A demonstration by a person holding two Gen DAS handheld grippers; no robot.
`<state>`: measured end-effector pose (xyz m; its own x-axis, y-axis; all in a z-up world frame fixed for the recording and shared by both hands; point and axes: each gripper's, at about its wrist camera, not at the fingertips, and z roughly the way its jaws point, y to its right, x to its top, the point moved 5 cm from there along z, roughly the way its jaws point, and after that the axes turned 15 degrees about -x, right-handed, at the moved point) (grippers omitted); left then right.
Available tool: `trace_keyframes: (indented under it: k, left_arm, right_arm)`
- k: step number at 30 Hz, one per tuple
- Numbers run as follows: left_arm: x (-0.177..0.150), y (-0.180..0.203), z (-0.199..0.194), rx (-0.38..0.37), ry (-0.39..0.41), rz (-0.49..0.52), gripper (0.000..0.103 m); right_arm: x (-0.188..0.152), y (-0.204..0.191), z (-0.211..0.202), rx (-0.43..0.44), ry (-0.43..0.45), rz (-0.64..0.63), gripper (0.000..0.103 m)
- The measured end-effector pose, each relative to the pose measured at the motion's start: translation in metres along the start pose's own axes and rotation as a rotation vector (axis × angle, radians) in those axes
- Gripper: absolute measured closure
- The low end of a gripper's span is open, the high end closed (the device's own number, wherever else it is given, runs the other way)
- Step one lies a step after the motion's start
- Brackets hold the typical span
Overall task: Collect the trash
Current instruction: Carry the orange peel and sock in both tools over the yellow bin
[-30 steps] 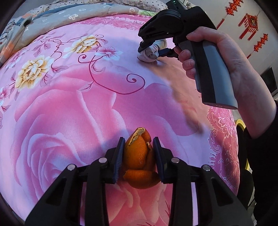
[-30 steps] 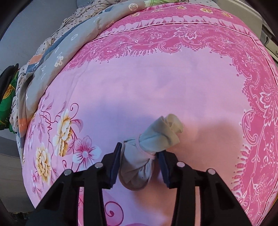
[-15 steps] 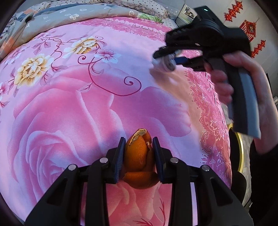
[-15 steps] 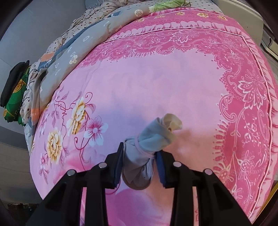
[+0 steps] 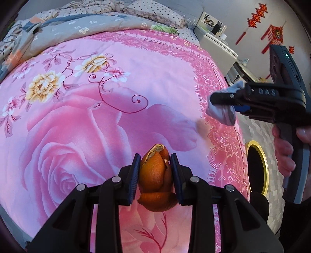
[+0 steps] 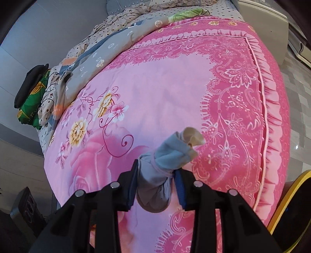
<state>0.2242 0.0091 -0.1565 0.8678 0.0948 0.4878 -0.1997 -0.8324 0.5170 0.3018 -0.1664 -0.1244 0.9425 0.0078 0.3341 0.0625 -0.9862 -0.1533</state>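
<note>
My left gripper (image 5: 155, 167) is shut on an orange peel (image 5: 155, 175) and holds it above the pink flowered bedspread (image 5: 97, 101). My right gripper (image 6: 156, 173) is shut on a grey and beige rolled sock (image 6: 167, 161), lifted over the bed's right edge. In the left wrist view the right gripper (image 5: 219, 103) and the sock (image 5: 221, 112) hang at the right, above the bedspread's border. A black bin with a yellow rim (image 5: 256, 167) stands on the floor beside the bed, below the right gripper; its rim also shows in the right wrist view (image 6: 291, 194).
A crumpled grey quilt (image 5: 73, 33) and dotted pillows (image 5: 155, 11) lie at the bed's far end. A white cabinet (image 5: 215, 42) stands past the bed's far right corner. A green cushion with a black item (image 6: 33, 95) lies at the bed's left.
My right gripper has lifted the sock off the bed and carried it right and back, to above the bed's edge near the bin. My left gripper has kept its hold on the orange peel.
</note>
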Motion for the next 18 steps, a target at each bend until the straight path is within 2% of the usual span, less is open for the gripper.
trace_keyframes:
  k: [11, 18]
  left_arm:
    - [-0.013, 0.065, -0.018, -0.019, -0.021, 0.100, 0.074]
    - [-0.019, 0.117, -0.020, -0.082, -0.037, 0.160, 0.074]
  right_arm:
    - [-0.054, 0.058, -0.062, 0.015, 0.063, 0.054, 0.071]
    - [-0.080, 0.103, -0.094, 0.018, 0.104, 0.112, 0.071]
